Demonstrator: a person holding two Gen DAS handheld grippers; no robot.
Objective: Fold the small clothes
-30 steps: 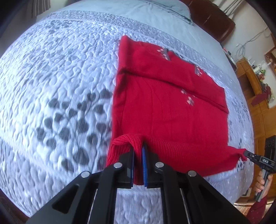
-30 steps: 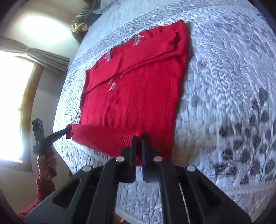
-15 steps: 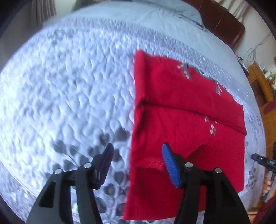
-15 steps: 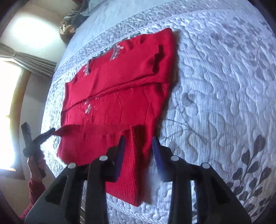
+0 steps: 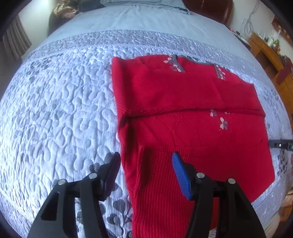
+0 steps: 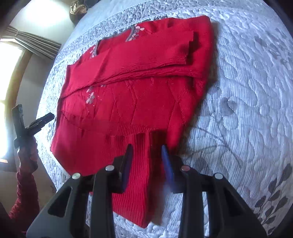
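A red knit sweater (image 5: 192, 113) lies flat on the quilted bedspread (image 5: 64, 113), both sleeves folded across its chest and its grey flowered neckline at the far end. My left gripper (image 5: 145, 157) is open above the hem's left corner, one finger over the quilt and the blue pad (image 5: 180, 174) over the ribbing. In the right wrist view the sweater (image 6: 139, 87) fills the middle. My right gripper (image 6: 146, 146) hangs over the ribbed hem (image 6: 139, 175) near its right corner. Its jaws are opening, the knit lies beneath the gap and neither pad presses on it.
The bedspread (image 6: 247, 91) spreads wide to the right of the sweater. A pillow (image 5: 142, 3) and a dark headboard (image 5: 210, 9) lie at the far end, a wooden cabinet (image 5: 265, 53) stands to the right. A window with a curtain (image 6: 33, 44) is on the left, where a red-sleeved hand (image 6: 27, 155) holds the left gripper.
Both grippers were shut on the lifted hem a second ago. They have let go and opened, the hem now lies flat, and both have moved in over the sweater's near corners.
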